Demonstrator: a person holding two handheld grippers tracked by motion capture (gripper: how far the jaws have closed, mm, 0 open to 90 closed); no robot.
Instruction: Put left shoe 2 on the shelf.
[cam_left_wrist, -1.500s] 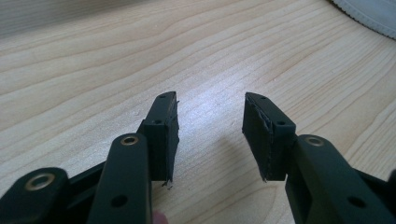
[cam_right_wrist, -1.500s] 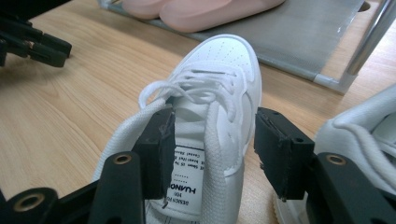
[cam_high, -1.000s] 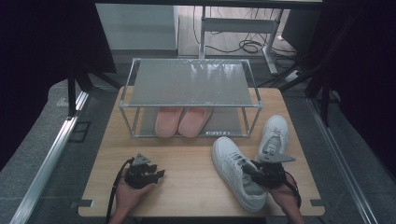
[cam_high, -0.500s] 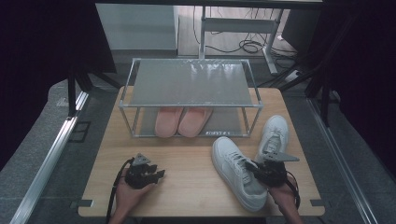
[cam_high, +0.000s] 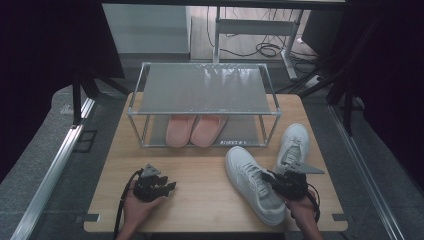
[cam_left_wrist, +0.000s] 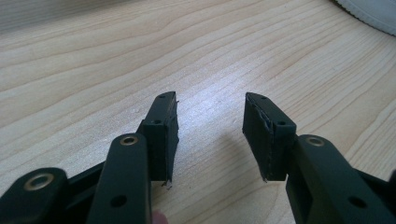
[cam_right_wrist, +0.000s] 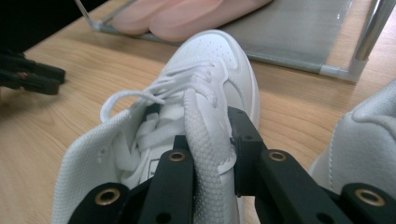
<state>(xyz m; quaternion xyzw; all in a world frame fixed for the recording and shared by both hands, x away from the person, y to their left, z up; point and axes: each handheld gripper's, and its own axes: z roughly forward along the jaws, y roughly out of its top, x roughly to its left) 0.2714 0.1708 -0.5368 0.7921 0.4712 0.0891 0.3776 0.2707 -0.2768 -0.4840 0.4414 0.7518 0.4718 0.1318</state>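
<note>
Two white sneakers lie on the wooden table (cam_high: 200, 195). The nearer sneaker (cam_high: 252, 182) (cam_right_wrist: 205, 74) points toward the rack. My right gripper (cam_high: 280, 184) (cam_right_wrist: 208, 154) is shut on its collar rim, one jaw inside the shoe and one outside. The second sneaker (cam_high: 295, 142) (cam_right_wrist: 364, 140) rests just to the right of it. A pair of pink slippers (cam_high: 195, 129) (cam_right_wrist: 187, 14) sits on the lower shelf of the metal shoe rack (cam_high: 202, 85). My left gripper (cam_high: 162, 189) (cam_left_wrist: 210, 126) rests open low over bare wood at the front left, holding nothing.
The rack's top shelf is a bare grey mesh; its right front leg (cam_right_wrist: 369, 32) stands close to the sneakers. Beyond the table are desk legs and cables (cam_high: 265, 47) on the floor. The left gripper (cam_right_wrist: 28, 74) lies at the left of the right gripper view.
The right gripper and the nearer sneaker have shifted very slightly. The left gripper has stayed put.
</note>
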